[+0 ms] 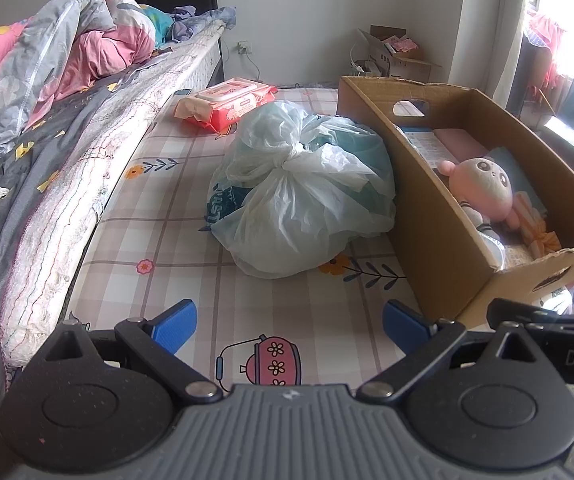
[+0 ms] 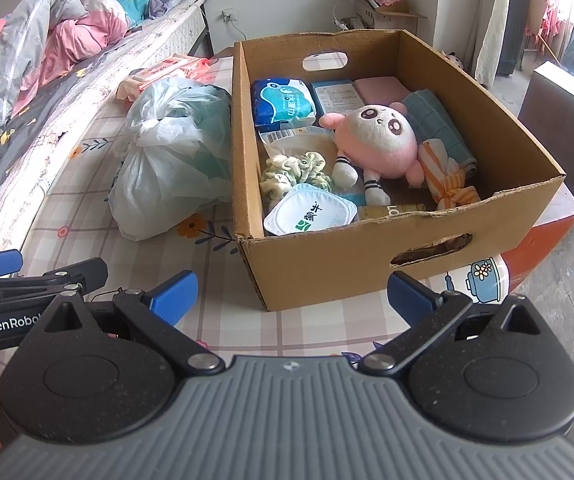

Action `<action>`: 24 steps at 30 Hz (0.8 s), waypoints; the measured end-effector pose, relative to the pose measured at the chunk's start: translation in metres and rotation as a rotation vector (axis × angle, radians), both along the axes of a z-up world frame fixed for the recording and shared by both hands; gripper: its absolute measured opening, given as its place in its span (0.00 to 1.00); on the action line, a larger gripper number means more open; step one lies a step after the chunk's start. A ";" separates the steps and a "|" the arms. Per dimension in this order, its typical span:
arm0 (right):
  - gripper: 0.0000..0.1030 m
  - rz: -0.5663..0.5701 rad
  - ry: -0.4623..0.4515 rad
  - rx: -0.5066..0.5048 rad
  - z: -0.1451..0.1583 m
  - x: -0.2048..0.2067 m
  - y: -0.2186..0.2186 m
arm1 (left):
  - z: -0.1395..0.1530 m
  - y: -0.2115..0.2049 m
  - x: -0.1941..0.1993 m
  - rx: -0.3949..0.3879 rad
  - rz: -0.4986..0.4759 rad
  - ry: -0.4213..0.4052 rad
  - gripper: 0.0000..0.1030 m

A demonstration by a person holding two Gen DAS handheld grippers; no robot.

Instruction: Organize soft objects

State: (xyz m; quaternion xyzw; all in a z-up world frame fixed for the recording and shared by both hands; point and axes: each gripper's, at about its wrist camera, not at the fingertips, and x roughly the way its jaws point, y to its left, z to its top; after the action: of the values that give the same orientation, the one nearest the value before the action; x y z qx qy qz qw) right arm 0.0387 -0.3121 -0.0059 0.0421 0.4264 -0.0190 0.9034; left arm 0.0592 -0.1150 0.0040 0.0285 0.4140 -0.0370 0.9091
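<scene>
Lying in the box [image 2: 327,264] at the desk's [image 2: 223,300] right edge, a plush [image 2: 379,140] is seen; both grippers [image 1: 289,322] [image 2: 293,294] are held open, empty.

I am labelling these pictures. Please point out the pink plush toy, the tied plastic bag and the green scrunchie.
pink plush toy [image 2: 381,136]: right wrist view, on its white face.
tied plastic bag [image 1: 295,156]: left wrist view, on the knot.
green scrunchie [image 2: 293,170]: right wrist view, on its ruffled fabric.
</scene>
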 end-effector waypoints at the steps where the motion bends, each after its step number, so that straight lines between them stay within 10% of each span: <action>1: 0.99 0.000 0.000 0.000 0.000 0.000 0.000 | 0.000 0.000 0.000 0.001 0.000 0.000 0.97; 24: 0.99 -0.002 0.006 0.002 -0.002 0.000 -0.001 | -0.002 -0.001 0.002 -0.001 -0.004 0.014 0.97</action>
State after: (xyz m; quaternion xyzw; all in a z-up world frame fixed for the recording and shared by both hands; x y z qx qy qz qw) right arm 0.0389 -0.3131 -0.0079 0.0432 0.4291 -0.0196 0.9020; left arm 0.0610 -0.1161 0.0017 0.0286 0.4204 -0.0393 0.9060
